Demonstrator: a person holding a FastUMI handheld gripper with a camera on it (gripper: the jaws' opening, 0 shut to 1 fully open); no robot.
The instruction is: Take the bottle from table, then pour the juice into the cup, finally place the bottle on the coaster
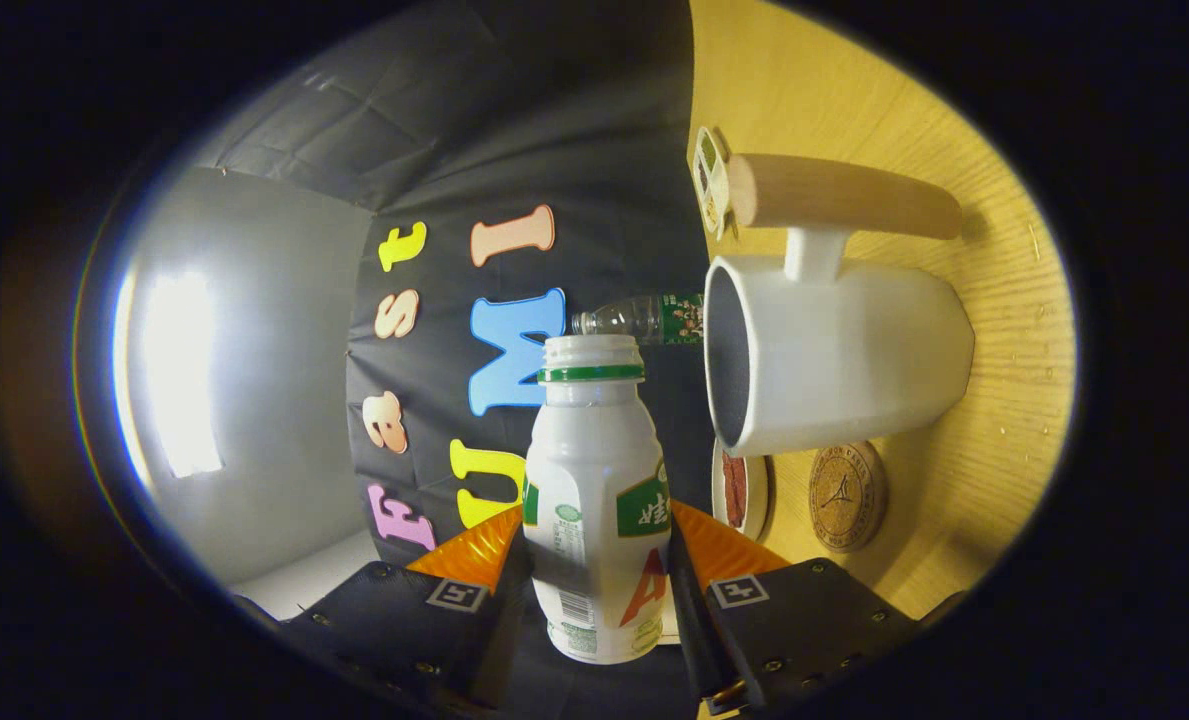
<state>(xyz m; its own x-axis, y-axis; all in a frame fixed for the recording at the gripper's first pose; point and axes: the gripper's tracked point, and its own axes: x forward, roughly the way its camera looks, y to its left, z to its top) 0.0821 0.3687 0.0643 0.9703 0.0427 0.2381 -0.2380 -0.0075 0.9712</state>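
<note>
A white juice bottle (596, 500) w/ a green band at its neck sits between the two fingers of the gripper (594, 585), one finger pressed on each side, so the claw is closed on it. Its cap is off and the mouth is open. The whole view is rolled sideways: the wooden table (994, 300) stands like a wall beside the bottle instead of lying under it.

Just beside the bottle's open mouth is the rim of a white cup (834, 350) w/ a wooden handle (844, 195); there is a narrow gap between mouth and rim, not touching. The cup's inside is dark, contents hard to make out. Near the cup's base lies a round coaster (847, 497), brown w/ an embossed pattern, bare on top. Next to it a small white dish (744, 492) holds something reddish, partly hidden by the cup and one finger.

Beyond the bottle's mouth, a clear plastic bottle (639, 318) w/ a green label pokes out from behind the cup; its lower part is hidden. A small object (709, 180) lies by the handle's end, too small to tell. The table's far edge meets the booth wall.

Count: 2 bottles, 1 cup, 1 coaster, 1 dish.
</note>
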